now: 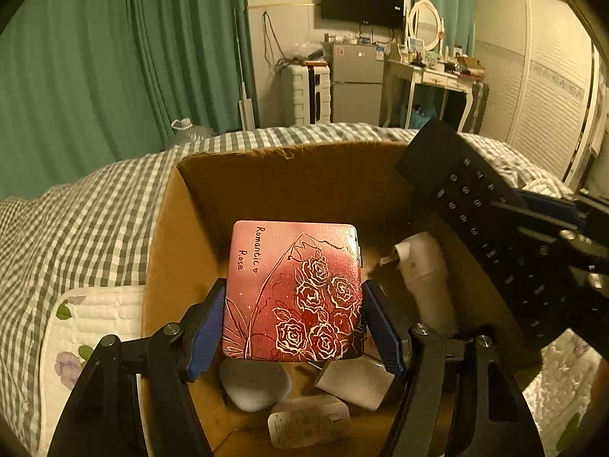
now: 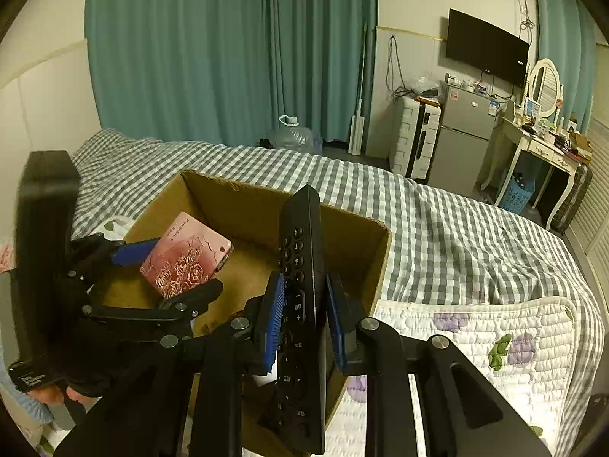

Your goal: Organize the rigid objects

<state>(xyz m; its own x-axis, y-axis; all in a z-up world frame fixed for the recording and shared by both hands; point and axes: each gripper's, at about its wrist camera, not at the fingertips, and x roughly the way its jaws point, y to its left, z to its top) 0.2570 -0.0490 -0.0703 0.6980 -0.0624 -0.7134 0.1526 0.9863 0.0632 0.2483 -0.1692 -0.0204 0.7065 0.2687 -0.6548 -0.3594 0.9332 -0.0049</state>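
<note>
- Pink case (image 1: 293, 289): square, rounded corners, rose bouquet drawn in white line; lettered "Romantic Rose". Pinched by its two side edges in the left gripper (image 1: 292, 320), blue pads flat against it; held tilted above the open cardboard box (image 1: 167, 251).
- Remote control (image 2: 302, 297): black, long; keys read 7, 4, 1, "#" and "+". Clamped between the jaws of the right gripper (image 2: 304, 320), standing on end over the box's near wall.
- Box contents: grey pebble-shaped piece (image 1: 253, 382), white block (image 1: 354, 382), clear labelled pack (image 1: 308, 421) (print too small to read), white cylinder (image 1: 422, 262). Bare floor remains at the back and left of the box.
- Box stands on a bed with a checked cover (image 2: 437, 213); flowered quilt (image 2: 475, 342) beside its near right corner.
</note>
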